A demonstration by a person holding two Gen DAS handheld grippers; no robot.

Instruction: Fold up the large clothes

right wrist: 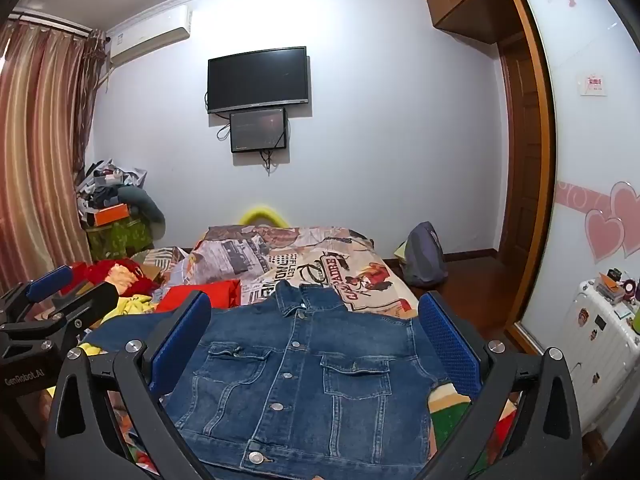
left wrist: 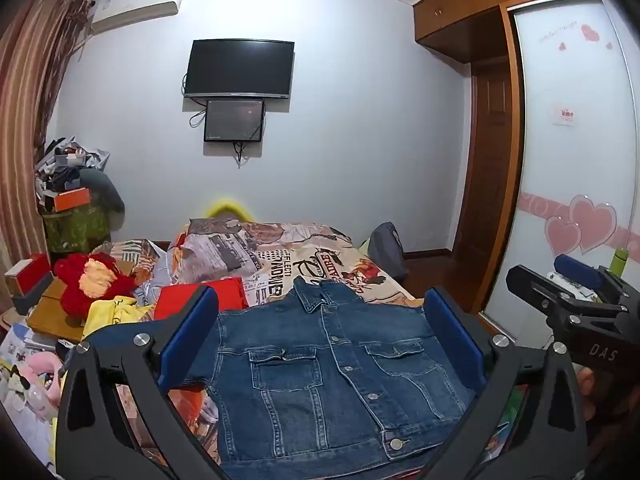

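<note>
Both tools [left wrist: 322, 340] [right wrist: 316, 340] above denim jacket [left wrist: 336, 376]

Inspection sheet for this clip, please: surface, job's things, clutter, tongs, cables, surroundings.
Surface: bed with printed cover.
Job's things: denim jacket spread flat, front up, buttoned, collar away from the cameras.
Clutter: red plush, yellow cloth, red box left of the jacket; heap by the curtain.
Tongs: left tongs and right tongs wide open, holding nothing.
Cables: loose loops under the TV and the small screen.
Surroundings: air conditioner, wardrobe, suitcase, backpack.
</note>
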